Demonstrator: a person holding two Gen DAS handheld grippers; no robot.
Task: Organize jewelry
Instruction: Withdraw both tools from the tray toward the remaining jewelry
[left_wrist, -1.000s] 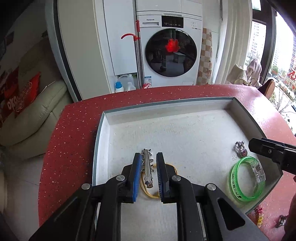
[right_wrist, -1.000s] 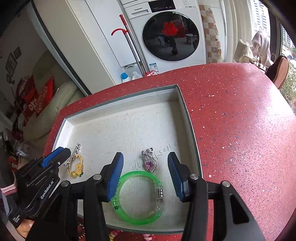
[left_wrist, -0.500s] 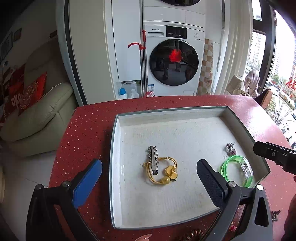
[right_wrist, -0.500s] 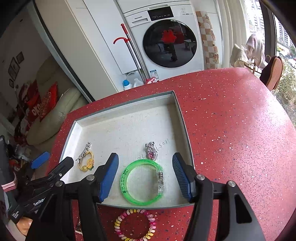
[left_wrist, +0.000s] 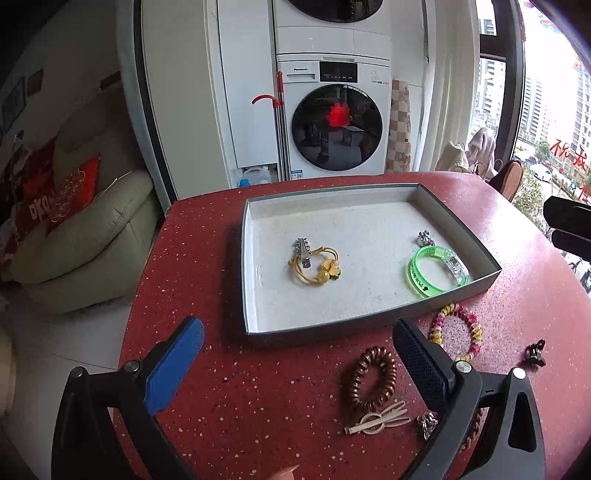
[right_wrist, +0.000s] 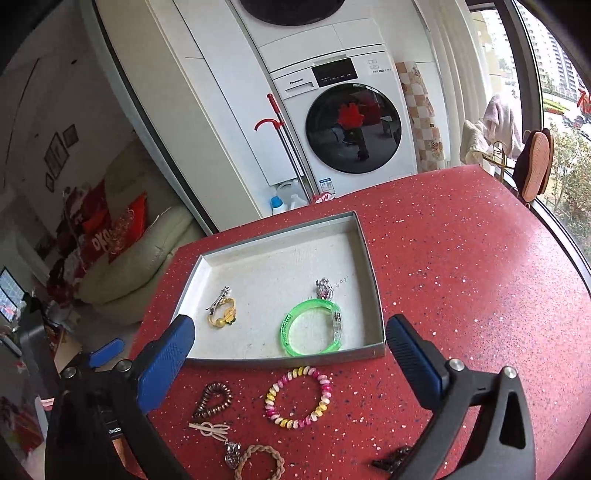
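A grey tray (left_wrist: 373, 323) (right_wrist: 280, 360) sits on the red table. In it lie a silver hair clip (left_wrist: 303, 248) on a yellow hair tie (left_wrist: 318, 266) (right_wrist: 221, 314), a green bangle (left_wrist: 436, 271) (right_wrist: 314, 326) and a silver pendant (left_wrist: 424, 237) (right_wrist: 324, 288). In front of the tray lie a pink-yellow spiral tie (left_wrist: 456, 330) (right_wrist: 297, 397), a brown spiral tie (left_wrist: 369, 378) (right_wrist: 213, 398) and a beige bow clip (left_wrist: 380, 421) (right_wrist: 210, 430). My left gripper (left_wrist: 295, 362) is open and empty, held above the table's front. My right gripper (right_wrist: 288, 354) is open and empty.
A small silver charm (left_wrist: 426, 424) (right_wrist: 232, 452), a braided tan band (right_wrist: 258, 461) and a dark claw clip (left_wrist: 535, 352) (right_wrist: 393, 458) lie near the table's front edge. A washing machine (left_wrist: 332, 122) and a sofa (left_wrist: 92, 229) stand beyond the table.
My left gripper has let go of the silver clip on the yellow tie, opened wide and pulled back out of the tray. My right gripper has also drawn back and opened wider.
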